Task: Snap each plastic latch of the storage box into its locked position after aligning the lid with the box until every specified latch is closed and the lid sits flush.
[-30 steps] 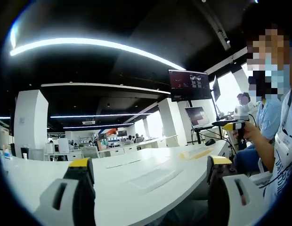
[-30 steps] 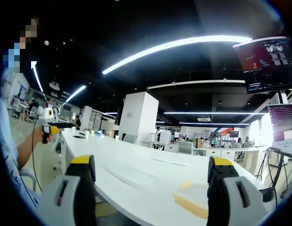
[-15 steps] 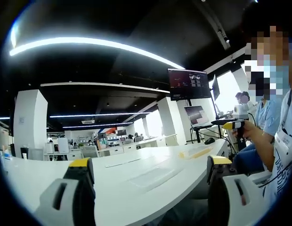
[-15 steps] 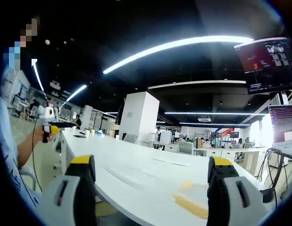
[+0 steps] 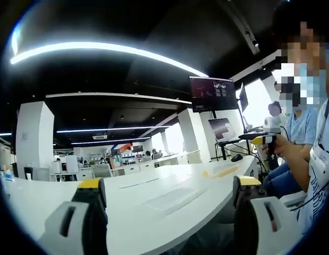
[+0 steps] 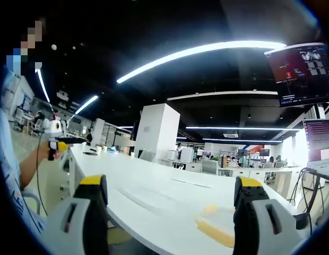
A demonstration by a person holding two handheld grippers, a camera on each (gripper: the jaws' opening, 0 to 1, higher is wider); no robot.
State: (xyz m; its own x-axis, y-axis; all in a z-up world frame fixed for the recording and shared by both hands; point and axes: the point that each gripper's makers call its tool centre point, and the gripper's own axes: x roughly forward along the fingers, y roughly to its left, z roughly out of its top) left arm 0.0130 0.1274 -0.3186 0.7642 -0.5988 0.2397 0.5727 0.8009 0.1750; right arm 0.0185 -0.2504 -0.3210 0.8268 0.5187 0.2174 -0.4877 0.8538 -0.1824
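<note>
A clear storage box with yellow latches (image 5: 222, 171) lies low on the white table (image 5: 127, 212), to the right of my jaws in the left gripper view. The same storage box (image 6: 216, 225) appears near the table edge in the right gripper view, just inside the right jaw. A flat clear lid-like piece (image 5: 172, 199) rests on the table between the left jaws, and that piece (image 6: 147, 201) also sits between the right jaws. My left gripper (image 5: 169, 182) is open and held above the table. My right gripper (image 6: 170, 180) is open too, holding nothing.
A person holds the right gripper (image 5: 262, 139) at the right of the left gripper view and the left gripper (image 6: 58, 139) at the left of the right gripper view. A hanging monitor (image 5: 213, 94) and a laptop on a stand (image 5: 222, 130) are beyond the table. A white pillar (image 6: 156, 130) stands behind.
</note>
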